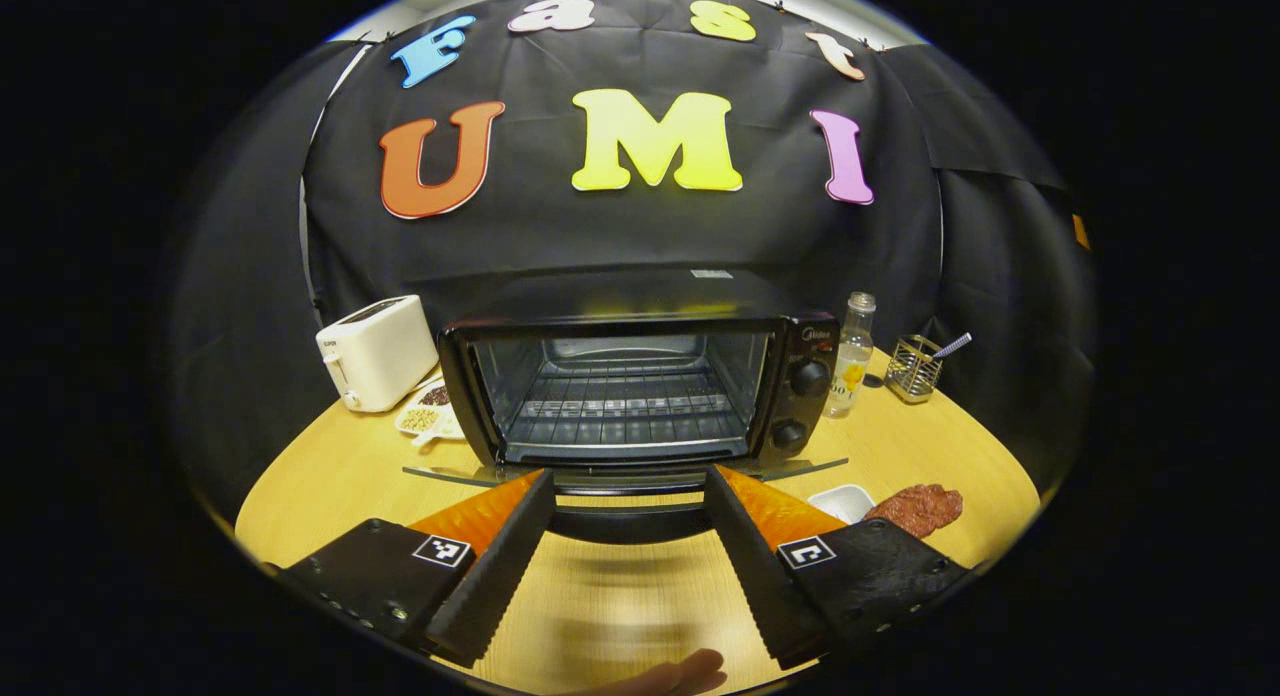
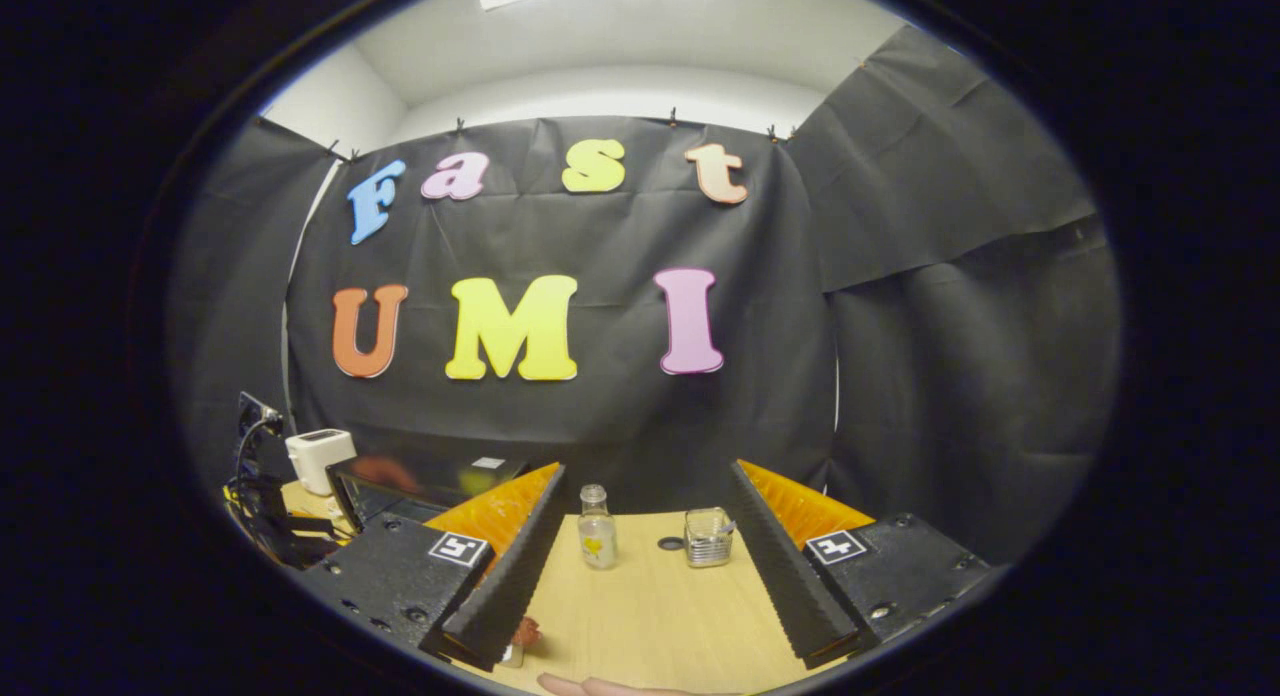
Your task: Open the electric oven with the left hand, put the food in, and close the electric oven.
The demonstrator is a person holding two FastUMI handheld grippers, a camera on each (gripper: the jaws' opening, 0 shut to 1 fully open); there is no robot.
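Facing the oven (image 1: 640,396), whose door lies open, the left gripper (image 1: 628,561) holds its jaws spread and empty. The meat (image 1: 918,507) waits on the bench (image 1: 330,476); next, I judge, the right gripper (image 2: 645,576), jaws also spread, must grasp it.

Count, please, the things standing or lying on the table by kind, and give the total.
Appliances: 2, oven and toaster
Bottles: 1
Wire holders: 1
Dishes: 2, snack plate and white dish
Meat: 1
Total: 7
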